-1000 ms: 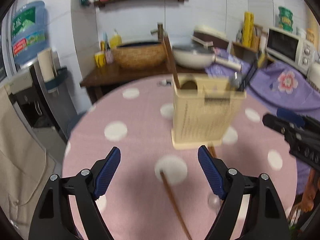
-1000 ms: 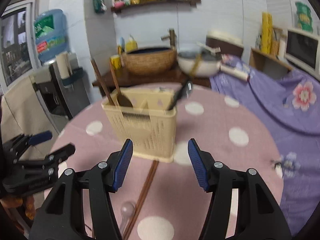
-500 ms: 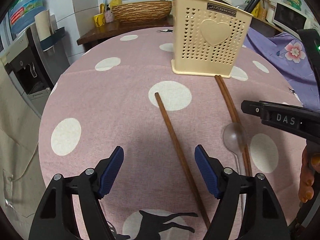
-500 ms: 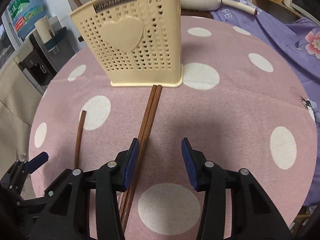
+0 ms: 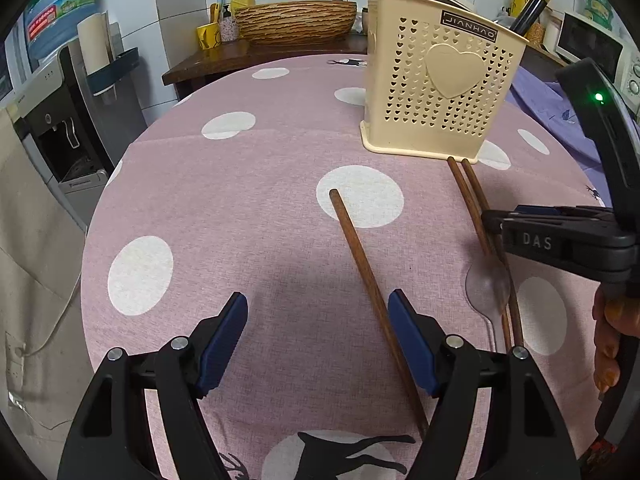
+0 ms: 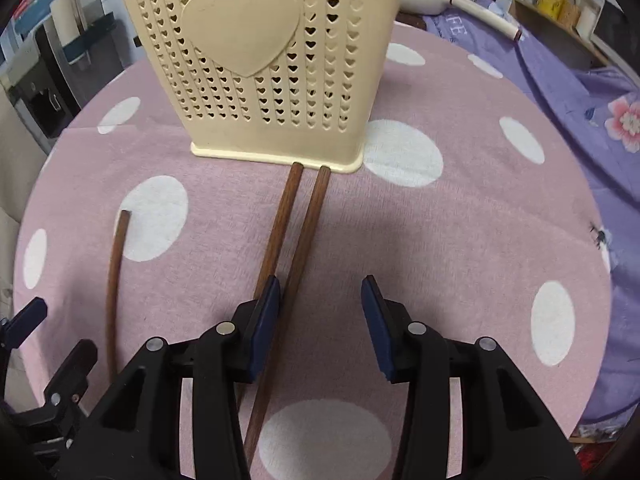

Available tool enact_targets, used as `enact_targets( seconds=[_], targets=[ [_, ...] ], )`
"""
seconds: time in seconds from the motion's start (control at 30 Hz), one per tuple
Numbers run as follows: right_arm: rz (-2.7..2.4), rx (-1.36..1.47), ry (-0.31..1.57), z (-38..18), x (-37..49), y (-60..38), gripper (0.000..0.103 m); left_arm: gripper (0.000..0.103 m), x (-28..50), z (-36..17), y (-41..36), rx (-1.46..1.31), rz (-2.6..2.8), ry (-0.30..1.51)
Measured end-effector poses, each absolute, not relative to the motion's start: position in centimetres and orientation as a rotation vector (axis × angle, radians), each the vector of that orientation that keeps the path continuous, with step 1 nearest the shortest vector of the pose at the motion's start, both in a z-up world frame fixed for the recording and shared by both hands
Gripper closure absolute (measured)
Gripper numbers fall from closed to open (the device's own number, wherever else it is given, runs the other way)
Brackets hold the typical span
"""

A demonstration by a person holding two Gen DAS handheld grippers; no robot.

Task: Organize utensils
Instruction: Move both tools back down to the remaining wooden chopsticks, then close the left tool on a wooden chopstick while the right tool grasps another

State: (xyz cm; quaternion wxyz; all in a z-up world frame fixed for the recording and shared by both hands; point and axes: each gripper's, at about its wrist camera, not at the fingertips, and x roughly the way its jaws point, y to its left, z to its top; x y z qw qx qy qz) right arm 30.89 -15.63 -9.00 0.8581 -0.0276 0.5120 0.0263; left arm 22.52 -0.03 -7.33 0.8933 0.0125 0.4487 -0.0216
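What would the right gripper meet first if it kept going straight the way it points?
Probably the tablecloth: the open right gripper points steeply down, one chopstick just inside its left pad. Depth is unclear.

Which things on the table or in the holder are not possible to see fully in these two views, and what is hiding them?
- Pair of chopsticks: near ends hidden under the right gripper, right wrist view.
- Single chopstick: near end behind the left gripper, left wrist view.
- Clear spoon: handle end hidden by the left gripper's finger.
- Utensil holder: top cut off by the frame edge, right wrist view.

Wooden chopsticks (image 6: 298,236) flat, touching cream holder (image 6: 256,64)
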Motion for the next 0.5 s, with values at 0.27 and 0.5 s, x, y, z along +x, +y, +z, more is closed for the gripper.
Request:
enact_targets(
  seconds=[0.27,0.5],
  targets=[
    [0.015,0.01,1.072,-9.1,33.1,-15.8,0.079,0.039,24.5,-7.0,-0.4,0.03,-0.037,0.934],
    [0.002,0.028,1.065,-9.1,33.6,-15.5,0.088,0.06,28.3,-8.3,-1.1,-0.01,-0.031,1.007]
  ],
)
